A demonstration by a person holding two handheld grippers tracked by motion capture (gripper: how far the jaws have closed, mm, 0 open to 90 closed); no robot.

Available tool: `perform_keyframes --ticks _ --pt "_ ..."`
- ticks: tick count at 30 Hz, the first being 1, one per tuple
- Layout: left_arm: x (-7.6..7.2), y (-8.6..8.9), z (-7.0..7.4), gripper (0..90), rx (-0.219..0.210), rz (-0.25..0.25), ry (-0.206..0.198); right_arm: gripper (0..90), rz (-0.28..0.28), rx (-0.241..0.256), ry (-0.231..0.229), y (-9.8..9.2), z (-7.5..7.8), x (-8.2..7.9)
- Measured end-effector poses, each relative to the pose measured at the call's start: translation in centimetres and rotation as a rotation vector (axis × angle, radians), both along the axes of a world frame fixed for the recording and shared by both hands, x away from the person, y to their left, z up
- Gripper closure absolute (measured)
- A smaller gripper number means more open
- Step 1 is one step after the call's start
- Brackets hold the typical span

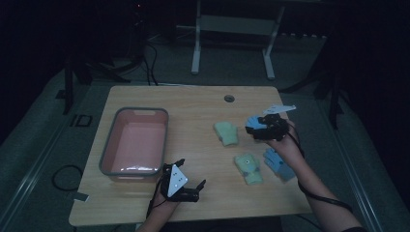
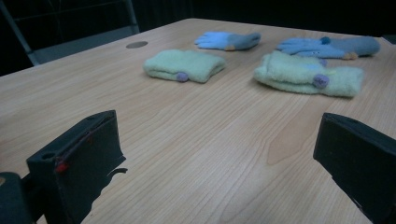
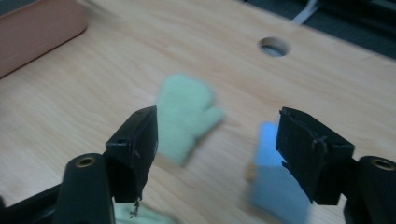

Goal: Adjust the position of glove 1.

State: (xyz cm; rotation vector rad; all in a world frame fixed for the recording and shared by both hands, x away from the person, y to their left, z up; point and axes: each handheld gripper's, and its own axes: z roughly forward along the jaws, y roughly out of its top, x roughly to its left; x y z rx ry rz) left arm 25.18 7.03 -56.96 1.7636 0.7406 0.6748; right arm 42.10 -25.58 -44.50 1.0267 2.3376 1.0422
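Note:
Four gloves lie on the right half of the wooden table [image 1: 193,108]: a green mitten [image 1: 226,132] [image 2: 184,65] [image 3: 184,114], a second green mitten [image 1: 249,167] [image 2: 308,74], a blue glove [image 1: 279,164] [image 2: 329,46] and another blue glove [image 1: 254,123] [image 2: 229,40] [image 3: 275,182]. My right gripper [image 1: 258,129] [image 3: 219,144] hovers open just above that last blue glove, which sits by its right jaw, blurred. My left gripper [image 1: 191,172] [image 2: 215,158] rests low near the table's front edge, jaws wide open with nothing between them, facing the gloves.
A pink tub with a grey rim [image 1: 109,145] [image 3: 37,32] stands empty on the left half of the table. A round cable hole [image 1: 229,98] [image 2: 137,45] [image 3: 274,46] is near the far edge. A white frame [image 1: 196,53] stands on the floor behind.

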Motion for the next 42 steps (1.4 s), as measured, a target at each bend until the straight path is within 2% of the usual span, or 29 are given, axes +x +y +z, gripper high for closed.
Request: perform_keyframes --ticks 5,10,16,18,19,23,30,33,38,42 --pt "0.0 0.0 0.0 1.2 -0.005 -0.002 0.001 36.6 0.031 0.001 0.031 2.3 -1.0 1.2" --pt "0.0 0.0 0.0 1.2 0.0 -0.006 0.001 46.0 0.05 -0.034 0.041 4.3 -2.2 2.3" --pt "0.1 0.0 0.0 1.2 -0.001 -0.009 0.005 47.0 0.052 -0.041 0.086 5.8 -3.5 3.6" --pt "0.1 0.0 0.0 1.2 -0.003 -0.015 0.006 48.4 0.061 -0.079 0.102 6.5 -4.5 4.3" --pt "0.1 0.0 0.0 1.2 -0.004 -0.018 0.008 51.1 0.06 -0.085 0.113 6.6 -4.9 4.5" --pt "0.0 0.0 0.0 1.2 -0.005 -0.02 0.006 52.7 0.045 -0.098 0.156 6.9 -6.2 5.5" --pt "0.0 0.0 0.0 1.2 -0.004 -0.023 0.004 52.9 0.029 -0.115 0.182 7.3 -7.8 6.8" --pt "0.0 0.0 0.0 1.2 -0.005 -0.023 0.005 52.8 0.024 -0.159 0.19 7.7 -8.8 7.2" --pt "0.0 0.0 0.0 1.2 -0.004 -0.023 0.005 55.5 0.016 -0.129 0.202 7.6 -9.3 7.4" --pt "0.0 0.0 0.0 1.2 -0.005 -0.022 0.006 64.6 -0.008 -0.093 0.212 7.4 -9.5 7.4"
